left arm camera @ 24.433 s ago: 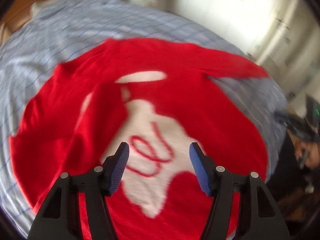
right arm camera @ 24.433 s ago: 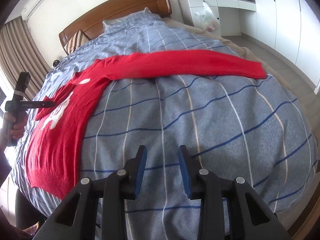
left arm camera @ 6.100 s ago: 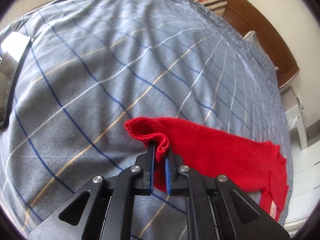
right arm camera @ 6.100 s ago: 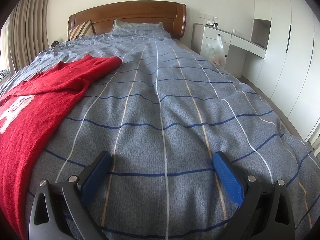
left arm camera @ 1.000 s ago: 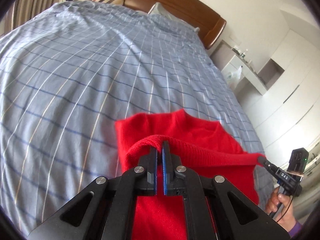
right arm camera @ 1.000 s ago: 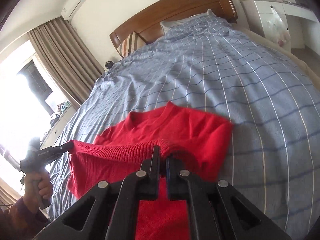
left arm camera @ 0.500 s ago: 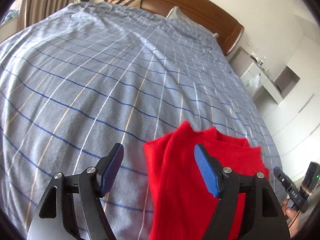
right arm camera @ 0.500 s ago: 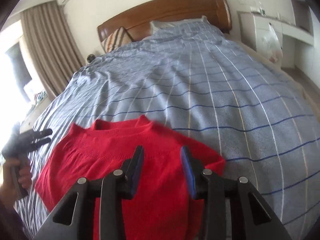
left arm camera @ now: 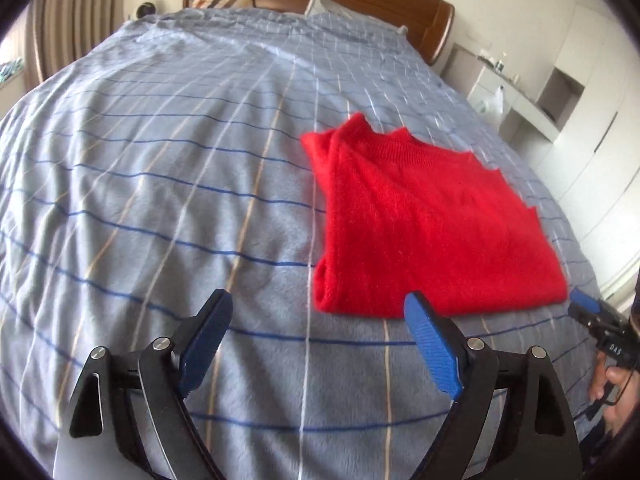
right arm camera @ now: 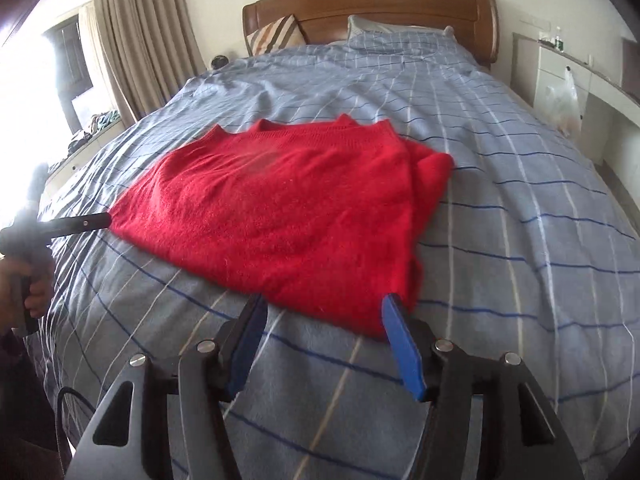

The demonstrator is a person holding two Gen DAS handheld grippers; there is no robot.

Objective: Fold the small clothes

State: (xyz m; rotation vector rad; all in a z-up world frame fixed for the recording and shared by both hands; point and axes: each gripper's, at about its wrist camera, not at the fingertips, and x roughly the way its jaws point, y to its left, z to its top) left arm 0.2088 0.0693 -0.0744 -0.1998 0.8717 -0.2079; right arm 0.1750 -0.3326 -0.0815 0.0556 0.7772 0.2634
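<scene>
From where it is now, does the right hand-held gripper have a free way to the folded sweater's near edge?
Probably yes: the right hand-held gripper is open and the red sweater lies just ahead, nothing between.

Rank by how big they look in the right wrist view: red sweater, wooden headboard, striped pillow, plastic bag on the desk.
1. red sweater, folded on the bed, by far the largest.
2. wooden headboard.
3 and 4. striped pillow and plastic bag look much alike; both are far off, so I leave them unranked.
</scene>
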